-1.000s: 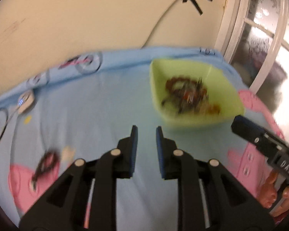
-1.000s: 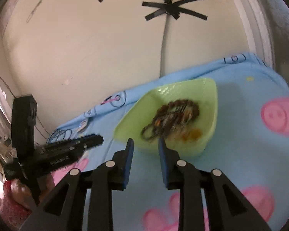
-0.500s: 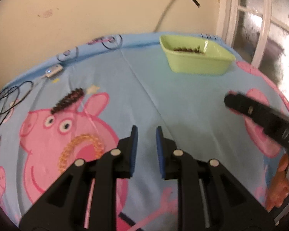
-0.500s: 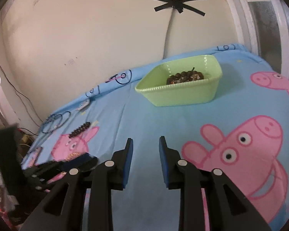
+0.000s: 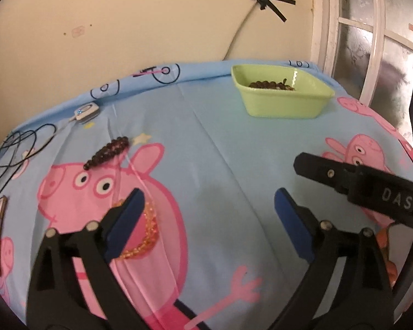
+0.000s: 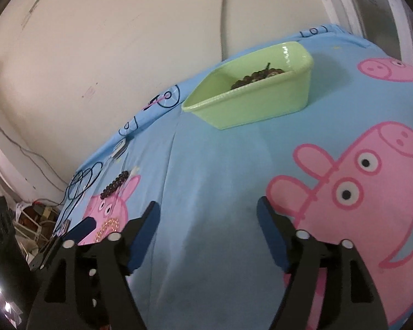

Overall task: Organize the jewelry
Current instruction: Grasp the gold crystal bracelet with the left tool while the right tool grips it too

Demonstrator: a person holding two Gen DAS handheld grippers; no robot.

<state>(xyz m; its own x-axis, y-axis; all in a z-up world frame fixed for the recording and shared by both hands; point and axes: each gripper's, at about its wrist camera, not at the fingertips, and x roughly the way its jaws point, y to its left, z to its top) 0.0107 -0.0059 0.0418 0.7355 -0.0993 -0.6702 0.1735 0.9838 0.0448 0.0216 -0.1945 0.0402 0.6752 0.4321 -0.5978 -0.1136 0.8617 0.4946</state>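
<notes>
Orange bracelet (image 5: 148,231) lies on the sheet (image 5: 223,170), partly behind my left gripper's (image 5: 209,220) near finger. Both sets of jaws have just been opening, nothing between them; right gripper (image 6: 208,229) over bare sheet. Beyond, dark bracelet (image 5: 107,151). Farthest, green bin (image 5: 282,96) holding beads.

Tub (image 5: 282,101) at cloth's (image 5: 220,165) far edge, beads (image 5: 271,84) inside, two bracelets (image 5: 107,151) lying nearer, left

Both wrist cams look down-fwd over blue bedsheet (image 5: 206,126), sharing green tub (image 6: 250,101) by far wall
</notes>
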